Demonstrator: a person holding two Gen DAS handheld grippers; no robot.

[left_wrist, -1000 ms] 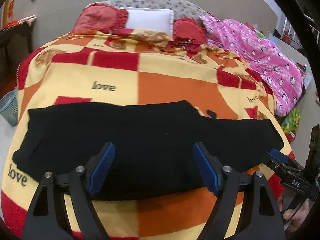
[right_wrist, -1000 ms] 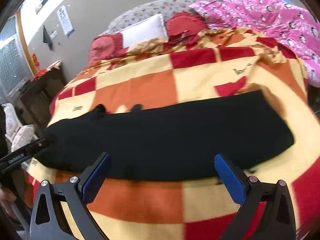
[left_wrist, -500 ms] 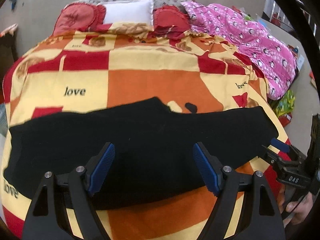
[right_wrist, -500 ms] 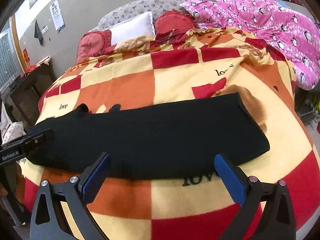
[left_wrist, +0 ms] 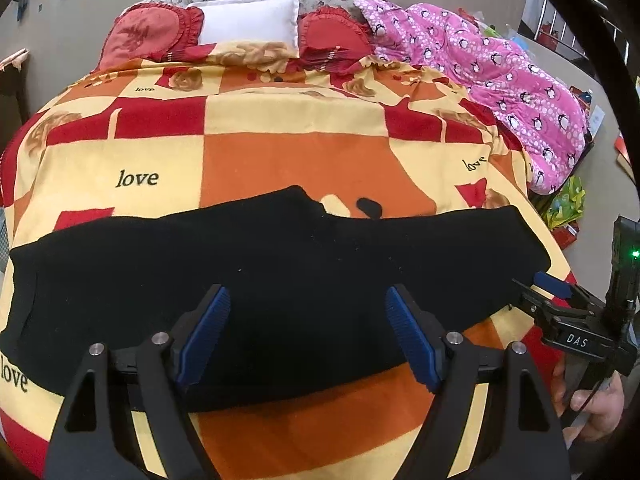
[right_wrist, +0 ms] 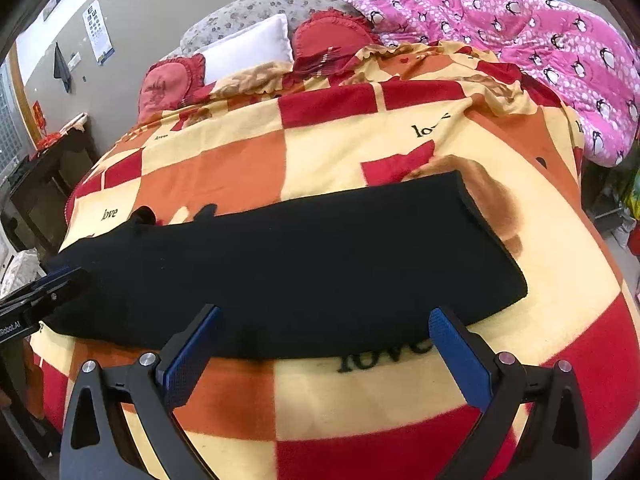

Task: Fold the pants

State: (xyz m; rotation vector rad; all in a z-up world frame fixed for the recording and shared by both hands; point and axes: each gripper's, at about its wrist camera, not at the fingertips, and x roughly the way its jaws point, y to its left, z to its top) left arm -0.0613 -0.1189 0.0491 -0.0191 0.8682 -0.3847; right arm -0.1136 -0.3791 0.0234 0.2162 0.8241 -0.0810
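Black pants (left_wrist: 280, 264) lie flat in a long band across the near part of the bed; they also show in the right wrist view (right_wrist: 304, 264). My left gripper (left_wrist: 308, 336) is open and empty, hovering over the pants' near edge around the middle. My right gripper (right_wrist: 324, 356) is open and empty, just in front of the pants' near edge. The right gripper also shows in the left wrist view (left_wrist: 560, 300) by the pants' right end. The left gripper shows in the right wrist view (right_wrist: 44, 296) at the pants' left end.
The bed has a checked red, orange and yellow blanket (left_wrist: 296, 156). A white pillow (left_wrist: 248, 24) and red cushions (left_wrist: 148, 36) lie at the head. A pink penguin quilt (left_wrist: 500, 76) is bunched at the right. A dark side table (right_wrist: 44, 176) stands left.
Both views have shifted a little over the bed. The pants lie as before. Both grippers have stayed open.
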